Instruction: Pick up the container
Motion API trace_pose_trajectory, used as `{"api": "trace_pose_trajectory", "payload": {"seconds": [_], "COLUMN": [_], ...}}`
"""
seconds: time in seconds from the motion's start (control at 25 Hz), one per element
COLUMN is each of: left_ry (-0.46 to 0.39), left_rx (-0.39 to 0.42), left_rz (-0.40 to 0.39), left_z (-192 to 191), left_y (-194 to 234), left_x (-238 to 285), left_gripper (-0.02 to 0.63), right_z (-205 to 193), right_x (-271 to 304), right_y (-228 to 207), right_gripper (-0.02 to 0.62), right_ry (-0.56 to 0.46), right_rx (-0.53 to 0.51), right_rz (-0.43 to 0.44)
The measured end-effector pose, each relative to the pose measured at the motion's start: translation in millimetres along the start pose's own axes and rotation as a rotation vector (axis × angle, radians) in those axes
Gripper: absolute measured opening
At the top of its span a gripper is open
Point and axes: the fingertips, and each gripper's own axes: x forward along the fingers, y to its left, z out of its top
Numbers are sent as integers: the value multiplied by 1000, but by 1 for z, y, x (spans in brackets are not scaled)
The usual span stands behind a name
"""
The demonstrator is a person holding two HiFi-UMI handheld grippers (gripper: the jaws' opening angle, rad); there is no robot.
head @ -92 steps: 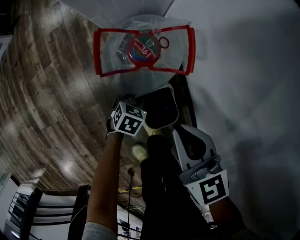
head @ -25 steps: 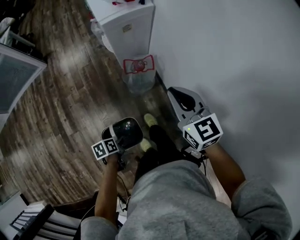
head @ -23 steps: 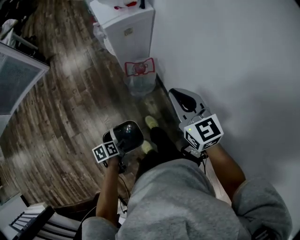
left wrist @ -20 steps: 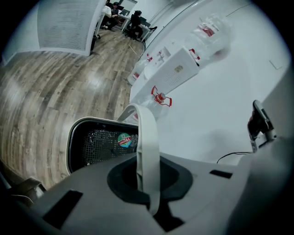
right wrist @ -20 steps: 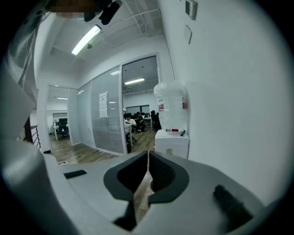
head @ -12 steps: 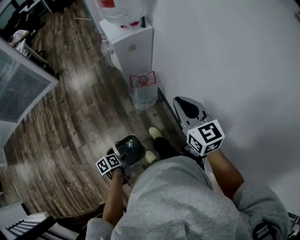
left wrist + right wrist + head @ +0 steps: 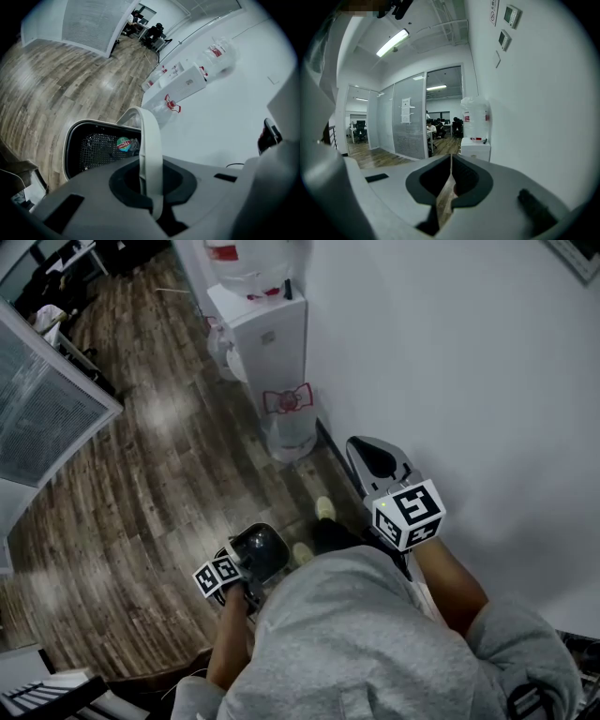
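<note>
Lifted higher than a second ago, the container hangs at the person's left, the left gripper clamped on its white handle; I'd hold firm and keep it level. Right gripper is closed, empty. Farther off stands the bin.

the person is wearing a grey sweatshirt, its sleeves sitting pushed up above the forearms, dark trousers showing at its twelve o'clock, and pale yellowish shoes.
</note>
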Motion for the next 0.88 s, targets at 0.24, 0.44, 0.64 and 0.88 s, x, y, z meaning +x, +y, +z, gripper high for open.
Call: {"api": "trace_pose_trajectory", "payload": {"seconds": [0.24,0.44,0.64,0.88], "left_ry": [-8,-12,-34,-33], "left_rx": [-67,-85,-125,-130], "left_rz": [15,17,4,0], "left_z": [-16,-23,-26,-24], "left_y": [20,25,24,18], "left_x": [-9,-11,-13,-4], "left_gripper": [18,18,18,18], "right_z": [1,-4,-9,-18], "right_x": [-9,-12,-17,-16], "right_y": [3,0,-4,-8], "right_gripper": [28,28,28,28], "right_ry": [3,16,19,29], "right_rx": [-2,1,14,29], "right_rz": [-12,-20,-34,-39]}}
